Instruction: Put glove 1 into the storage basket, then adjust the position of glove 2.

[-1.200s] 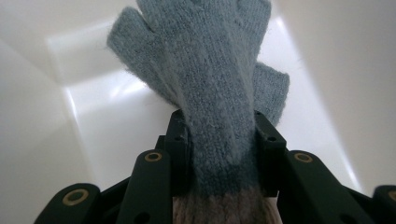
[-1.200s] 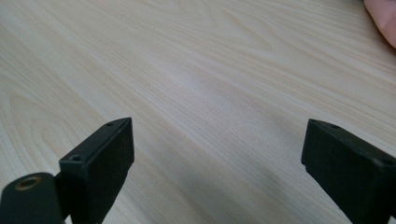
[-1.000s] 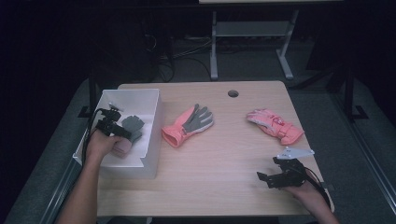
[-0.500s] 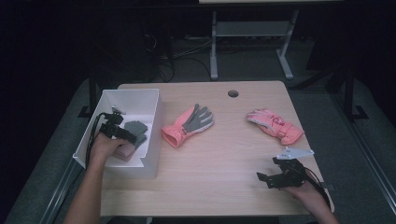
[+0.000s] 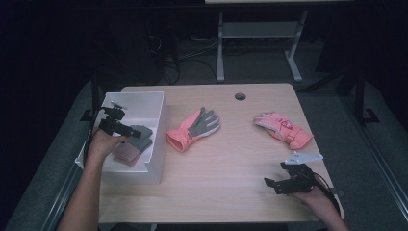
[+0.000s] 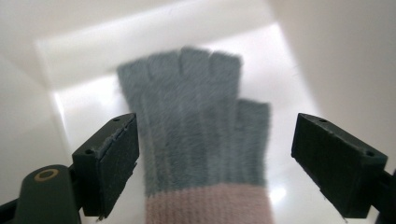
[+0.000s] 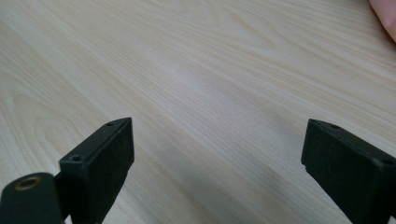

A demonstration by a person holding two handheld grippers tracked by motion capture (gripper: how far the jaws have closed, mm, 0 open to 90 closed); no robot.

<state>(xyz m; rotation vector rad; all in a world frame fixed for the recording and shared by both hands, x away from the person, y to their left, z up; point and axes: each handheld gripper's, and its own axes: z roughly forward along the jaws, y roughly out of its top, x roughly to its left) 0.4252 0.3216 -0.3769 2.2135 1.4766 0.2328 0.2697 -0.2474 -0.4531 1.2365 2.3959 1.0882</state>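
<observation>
A white box [image 5: 139, 107] stands at the table's left. In it lies a grey fingerless glove with a pink cuff [image 5: 138, 136] [image 6: 196, 135], flat on the box floor. My left gripper [image 5: 133, 131] [image 6: 219, 130] hovers just above it. Its jaws have just been opening and now stand wide, with the glove below them untouched. A pink glove with a grey palm [image 5: 195, 129] lies mid-table, and a pink patterned glove [image 5: 284, 130] lies at the right. My right gripper [image 5: 272, 184] [image 7: 215, 135] rests low near the front right edge, open over bare wood.
The wooden table [image 5: 231, 163] has a round cable hole [image 5: 240, 96] near its far edge. A white desk frame [image 5: 255, 43] and cables stand on the dark floor behind. A pink corner of a glove [image 7: 385, 14] shows at the right gripper view's top right.
The left gripper has opened and lifted a little above the grey glove, which stays in the box. The right hand has kept still.
</observation>
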